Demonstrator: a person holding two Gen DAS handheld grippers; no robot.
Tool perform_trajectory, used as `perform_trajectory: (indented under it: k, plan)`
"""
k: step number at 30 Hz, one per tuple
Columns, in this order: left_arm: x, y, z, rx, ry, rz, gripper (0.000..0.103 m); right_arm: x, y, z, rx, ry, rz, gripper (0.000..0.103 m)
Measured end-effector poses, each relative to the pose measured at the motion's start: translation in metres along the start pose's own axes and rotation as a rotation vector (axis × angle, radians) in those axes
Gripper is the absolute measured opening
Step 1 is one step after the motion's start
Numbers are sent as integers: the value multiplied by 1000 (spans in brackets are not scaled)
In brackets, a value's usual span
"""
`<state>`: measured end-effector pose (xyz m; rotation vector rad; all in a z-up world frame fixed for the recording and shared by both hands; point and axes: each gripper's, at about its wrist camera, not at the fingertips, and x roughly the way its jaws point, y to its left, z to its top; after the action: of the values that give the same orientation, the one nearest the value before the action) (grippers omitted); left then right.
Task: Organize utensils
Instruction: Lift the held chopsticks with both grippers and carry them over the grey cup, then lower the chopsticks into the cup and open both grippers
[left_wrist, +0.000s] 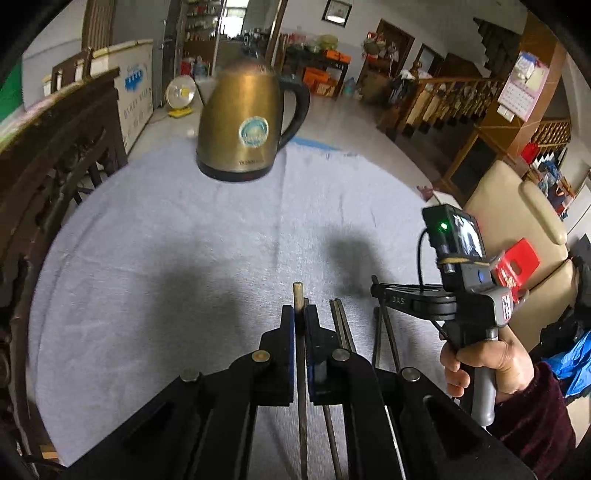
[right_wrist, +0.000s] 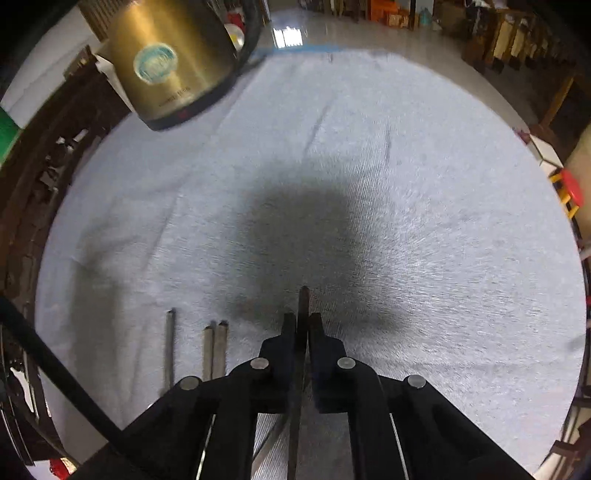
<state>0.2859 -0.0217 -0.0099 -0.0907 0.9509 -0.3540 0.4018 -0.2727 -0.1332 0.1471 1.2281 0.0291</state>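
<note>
My left gripper (left_wrist: 300, 314) is shut on a thin metal chopstick (left_wrist: 298, 295) whose tip pokes out past the pads, above the grey cloth (left_wrist: 166, 240). A pair of chopsticks (left_wrist: 342, 325) lies on the cloth just to its right. Further right, a hand (left_wrist: 484, 362) holds my right gripper (left_wrist: 380, 295), seen from the side. In the right wrist view, the right gripper (right_wrist: 303, 321) is shut on a dark chopstick (right_wrist: 303, 299) pointing down at the cloth (right_wrist: 424, 184). To its left lie a single chopstick (right_wrist: 170, 350) and a pair of chopsticks (right_wrist: 216, 350).
A brass-coloured electric kettle (left_wrist: 240, 122) (right_wrist: 166, 62) stands at the far left of the cloth. Dark carved wooden furniture (left_wrist: 55, 166) borders the table's left edge. A beige sofa (left_wrist: 517, 206) and a red object (left_wrist: 517, 266) sit off the right side.
</note>
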Motion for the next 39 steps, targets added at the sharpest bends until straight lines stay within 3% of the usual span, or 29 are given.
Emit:
perform_trajectory:
  k: [6,15,19,25,31,39]
  plan:
    - [-61,-14,-26,31,-141,26,5,-74,-8,-40,-13,-182,57,7]
    - [-144,-50,-82,78,-356,71,5,-201,-10,-134,3,-521,143,7]
    - [-171,-61,-96,97,-422,90,5,-241,-1,-170,4,-631,160,7]
    - [-215,-69,-107,100,-495,53,5,-311,15,-217,-29,-810,168,7]
    - [-241,-75,-112,91,-522,-28,5,-362,33,-245,-89,-903,201,7]
    - [-247,-82,-121,81,-518,-87,5,-372,52,-273,-148,-867,209,7]
